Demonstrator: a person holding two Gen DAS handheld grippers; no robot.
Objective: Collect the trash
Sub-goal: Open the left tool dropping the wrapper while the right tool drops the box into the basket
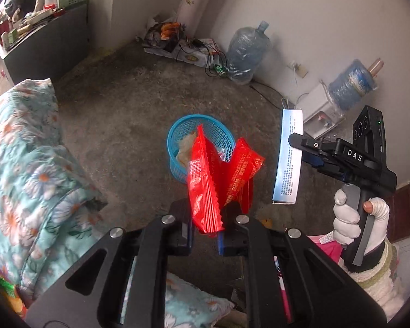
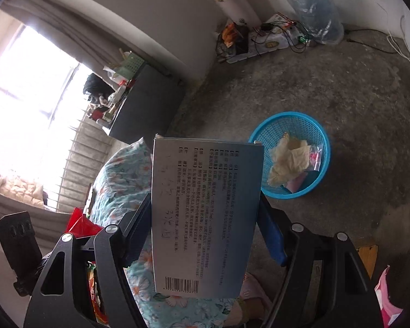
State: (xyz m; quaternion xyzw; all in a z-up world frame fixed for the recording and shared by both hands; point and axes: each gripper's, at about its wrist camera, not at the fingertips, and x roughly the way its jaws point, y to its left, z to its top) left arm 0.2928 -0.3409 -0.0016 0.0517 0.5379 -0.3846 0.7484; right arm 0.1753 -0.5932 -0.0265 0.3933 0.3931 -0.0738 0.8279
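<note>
The left tongs (image 1: 206,225) are pinched nearly closed on a crinkled red plastic wrapper with white print (image 1: 205,188), which sticks up in front of a round blue plastic mesh basket (image 1: 177,134) standing on the grey concrete floor (image 1: 123,104). The right tongs (image 2: 205,229) stand wide, both pads pressed against the sides of a flat pale-blue cardboard box with printed text and a barcode (image 2: 205,213) — gripped in a white-gloved hand (image 1: 350,218). Crumpled cream paper (image 2: 287,158) already lies in the basket, near a floral quilt (image 1: 27,169) on the bed
</note>
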